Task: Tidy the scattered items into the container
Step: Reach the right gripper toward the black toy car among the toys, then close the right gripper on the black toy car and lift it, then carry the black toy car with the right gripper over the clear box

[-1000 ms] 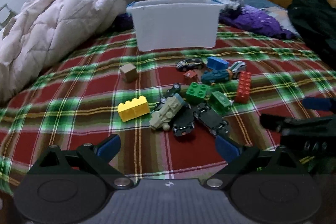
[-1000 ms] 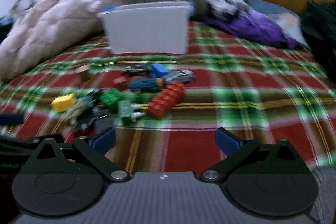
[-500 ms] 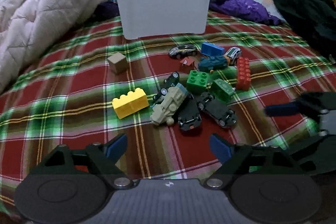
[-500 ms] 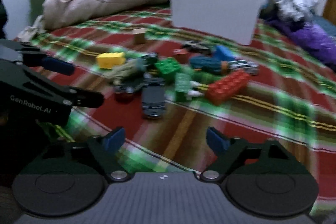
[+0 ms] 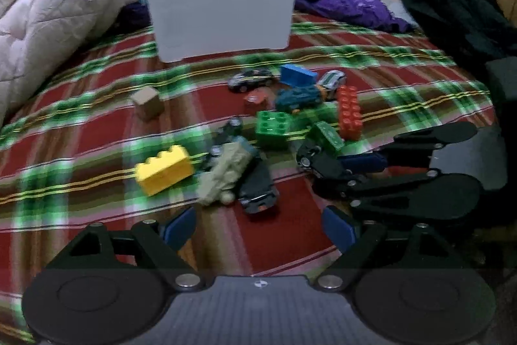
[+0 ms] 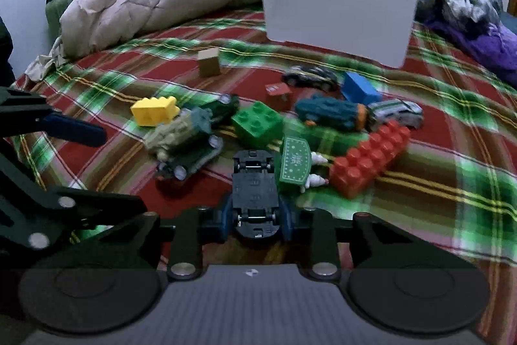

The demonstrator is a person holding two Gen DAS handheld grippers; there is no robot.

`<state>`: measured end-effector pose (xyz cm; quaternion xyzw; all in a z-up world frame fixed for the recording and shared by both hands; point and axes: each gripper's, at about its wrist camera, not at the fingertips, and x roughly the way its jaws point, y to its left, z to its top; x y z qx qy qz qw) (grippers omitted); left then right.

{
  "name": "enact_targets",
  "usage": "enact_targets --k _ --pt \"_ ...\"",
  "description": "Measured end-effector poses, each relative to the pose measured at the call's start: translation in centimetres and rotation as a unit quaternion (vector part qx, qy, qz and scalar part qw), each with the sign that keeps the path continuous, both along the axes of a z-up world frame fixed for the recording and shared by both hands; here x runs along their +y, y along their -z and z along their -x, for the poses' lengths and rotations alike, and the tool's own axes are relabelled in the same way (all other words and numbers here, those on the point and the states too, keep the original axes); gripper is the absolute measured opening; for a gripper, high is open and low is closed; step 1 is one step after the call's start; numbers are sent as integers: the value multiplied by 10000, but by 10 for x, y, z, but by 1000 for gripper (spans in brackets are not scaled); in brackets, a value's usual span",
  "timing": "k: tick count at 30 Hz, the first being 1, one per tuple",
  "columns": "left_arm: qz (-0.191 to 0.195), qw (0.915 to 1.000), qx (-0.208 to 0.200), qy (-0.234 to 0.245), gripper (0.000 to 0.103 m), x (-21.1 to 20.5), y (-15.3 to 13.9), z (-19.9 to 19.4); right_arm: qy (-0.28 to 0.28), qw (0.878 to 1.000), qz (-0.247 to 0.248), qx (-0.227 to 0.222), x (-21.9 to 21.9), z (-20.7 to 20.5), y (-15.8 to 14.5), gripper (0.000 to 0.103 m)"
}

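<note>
While you work the toy pile on the bed, here is how the scene stands:

Right hand-held gripper [image 6: 255,223]: its fingers are closed on an overturned black toy car [image 6: 255,189], belly up, gripped at the near end only.

Left hand-held gripper [image 5: 258,223]: spread wide and holding nothing, hovering just short of the pile, with the tan toy truck [image 5: 223,173] and a dark car [image 5: 258,188] right ahead of it.

Container: the white bin [image 6: 336,8] sits on the plaid bedspread [image 6: 452,151] well beyond both hand-held grippers, past all the toys.

Near the held car: a green patterned piece [image 6: 294,164] lies against its right side, with the red brick [image 6: 368,157] just beyond that.

Left of the pile: the yellow brick [image 5: 164,167] and, farther ahead, a brown cube [image 5: 147,102].

Risk, grip: you hold the car by one end, so it may pivot or slip out as you lift.

Risk, neighbours: lifting may drag the green piece along and scatter it.

Risk, crowding: your two hand-held grippers sit close together and could collide.
</note>
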<state>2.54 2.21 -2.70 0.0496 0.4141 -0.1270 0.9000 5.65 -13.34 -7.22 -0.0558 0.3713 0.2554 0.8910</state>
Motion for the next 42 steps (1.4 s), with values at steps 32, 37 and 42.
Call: enact_targets --k 32,37,42 --pt "-29 9999 103 -101 33 -17 23 -40 396 9966 695 -198 -11 8 1 42" --pt "78 9999 145 48 33 -15 11 -29 264 9963 793 -188 -8 15 -5 33" --pt "637 9961 607 101 33 -2 -4 -50 257 9981 564 -34 -7 15 -17 33"
